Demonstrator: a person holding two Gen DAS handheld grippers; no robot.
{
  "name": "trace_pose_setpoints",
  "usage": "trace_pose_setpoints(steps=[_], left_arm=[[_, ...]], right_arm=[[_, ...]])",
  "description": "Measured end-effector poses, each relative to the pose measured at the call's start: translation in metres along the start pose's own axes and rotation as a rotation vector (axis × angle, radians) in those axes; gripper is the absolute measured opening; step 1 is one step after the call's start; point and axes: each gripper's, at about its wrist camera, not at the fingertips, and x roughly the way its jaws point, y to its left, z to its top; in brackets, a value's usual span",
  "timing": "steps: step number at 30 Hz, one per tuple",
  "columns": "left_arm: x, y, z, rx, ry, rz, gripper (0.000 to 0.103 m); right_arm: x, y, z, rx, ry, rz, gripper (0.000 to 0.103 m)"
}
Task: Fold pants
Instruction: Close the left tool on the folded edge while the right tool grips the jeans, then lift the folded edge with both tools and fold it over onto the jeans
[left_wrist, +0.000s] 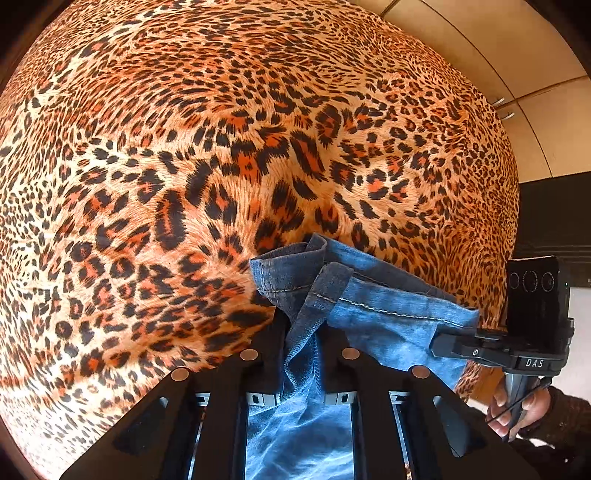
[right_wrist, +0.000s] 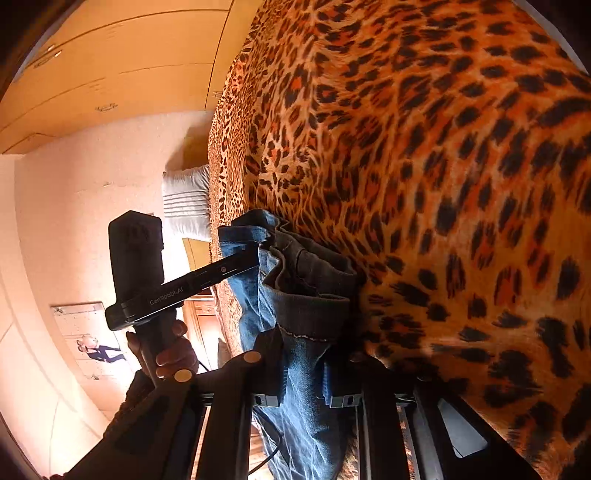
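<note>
Left wrist view shows the left hand-held gripper (left_wrist: 312, 332) clamped on a bunched hem of the blue jeans (left_wrist: 369, 295), just above the leopard-print bed (left_wrist: 184, 147). To its right, the right hand-held gripper (right_wrist: 306, 354) is likewise pinched on denim at the bed's edge. Both hems hang side by side, legs trailing downward off the bed; nothing blocks the open bedspread ahead.
</note>
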Motion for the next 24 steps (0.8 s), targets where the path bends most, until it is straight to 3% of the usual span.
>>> trace_pose_setpoints(steps=[15,24], left_arm=[[-0.094,0.011,-0.045,-0.138,-0.16,-0.027,0.01],[-0.147,0.044,-0.13,-0.277,-0.232,-0.033,0.011]], right_arm=[[0.0,0.111,-0.02,-0.449,0.047,-0.098,0.013],[0.02,0.181,-0.093,-0.82,0.174,-0.182,0.013]])
